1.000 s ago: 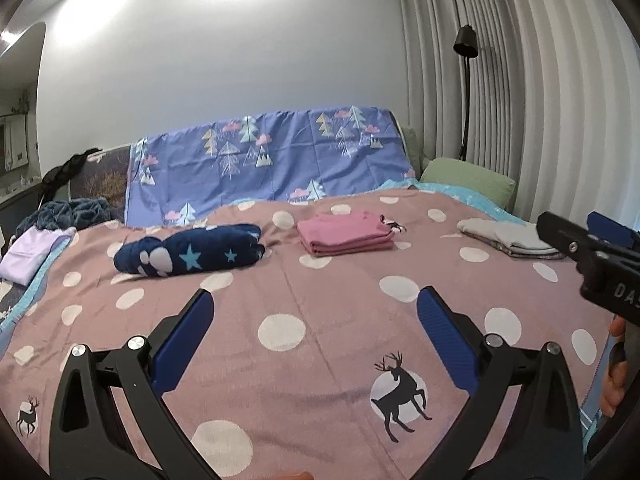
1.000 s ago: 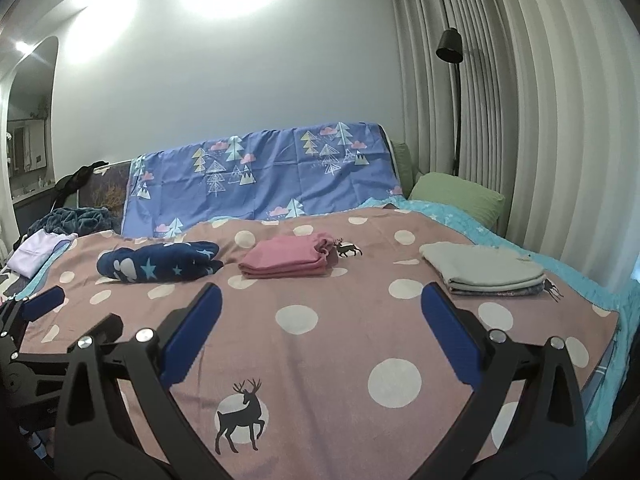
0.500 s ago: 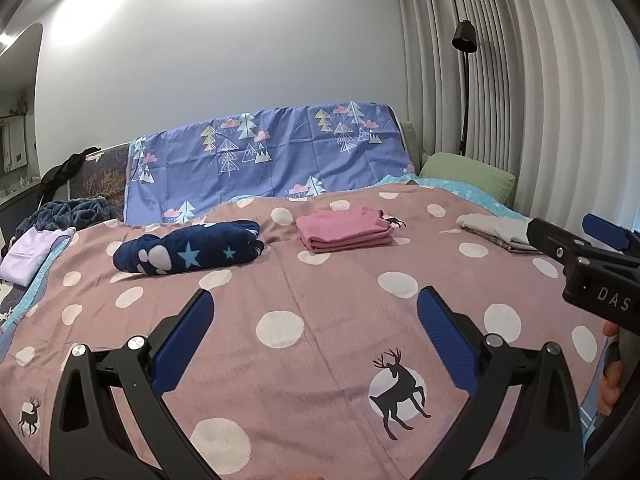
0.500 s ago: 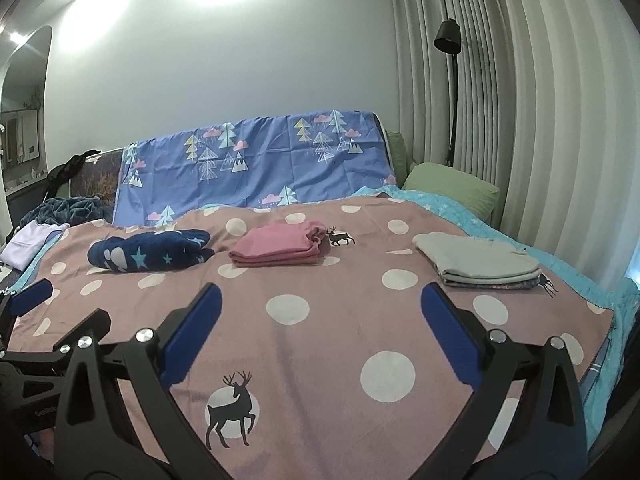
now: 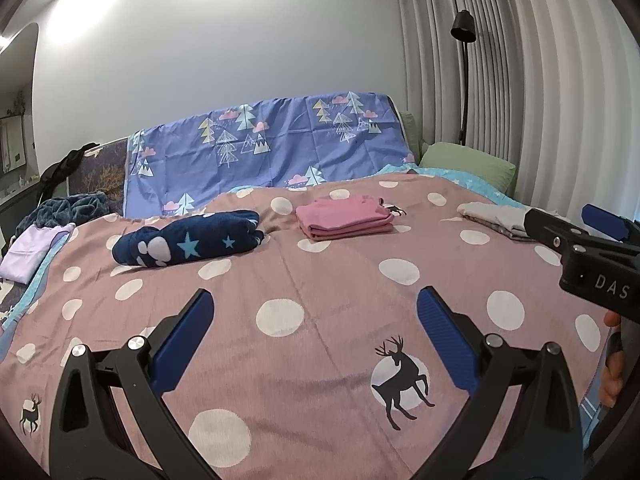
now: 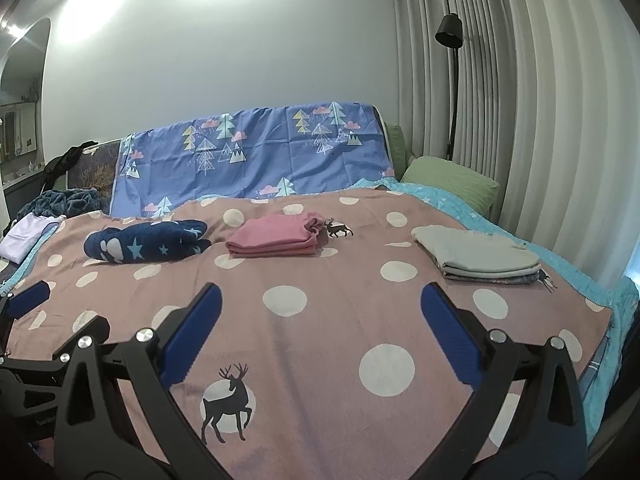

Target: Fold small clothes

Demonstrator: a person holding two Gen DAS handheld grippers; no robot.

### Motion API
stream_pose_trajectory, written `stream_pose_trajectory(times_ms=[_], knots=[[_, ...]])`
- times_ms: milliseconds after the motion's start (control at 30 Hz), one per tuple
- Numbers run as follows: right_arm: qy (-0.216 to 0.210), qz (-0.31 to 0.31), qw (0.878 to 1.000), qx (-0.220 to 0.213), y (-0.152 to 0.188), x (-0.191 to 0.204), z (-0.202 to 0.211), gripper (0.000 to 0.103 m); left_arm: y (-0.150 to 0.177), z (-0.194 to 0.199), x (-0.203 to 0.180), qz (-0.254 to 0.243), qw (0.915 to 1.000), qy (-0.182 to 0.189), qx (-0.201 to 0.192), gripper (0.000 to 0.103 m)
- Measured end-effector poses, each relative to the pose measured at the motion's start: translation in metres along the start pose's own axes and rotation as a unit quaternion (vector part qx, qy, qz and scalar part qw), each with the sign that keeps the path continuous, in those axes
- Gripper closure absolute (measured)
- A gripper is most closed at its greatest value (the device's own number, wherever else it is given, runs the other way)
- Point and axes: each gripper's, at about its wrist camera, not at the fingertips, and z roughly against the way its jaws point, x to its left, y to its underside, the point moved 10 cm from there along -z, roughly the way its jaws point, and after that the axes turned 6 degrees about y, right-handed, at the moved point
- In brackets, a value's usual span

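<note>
Both claws, left gripper and right gripper, gape wide and empty above the bedspread. Folded pink garment looks soft, light; pinch its edge.

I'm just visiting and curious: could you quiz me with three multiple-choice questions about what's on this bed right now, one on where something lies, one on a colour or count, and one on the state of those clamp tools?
1. What lies between the navy star garment and the grey folded stack?
A. the pink folded garment
B. a book
C. a shoe

2. What colour are the dots on the bedspread?
A. black
B. white
C. green

3. How is the right gripper?
A. shut on cloth
B. open, empty
C. holding a pillow

Answers: 1 A, pink sits mid-row; 2 B, white dots on dusty pink; 3 B, its blue pads stand wide apart over bare bedspread, as do those of the left gripper.
</note>
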Motion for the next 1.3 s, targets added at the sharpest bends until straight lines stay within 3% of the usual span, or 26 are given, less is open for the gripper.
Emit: stream_pose_trajectory(times_ms=[1300], knots=[[0.004, 0.020, 1.000, 0.008, 0.012, 0.006, -0.008, 0.002, 0.012, -0.010, 0.002, 0.002, 0.9996, 0.003, 0.027, 0.001]])
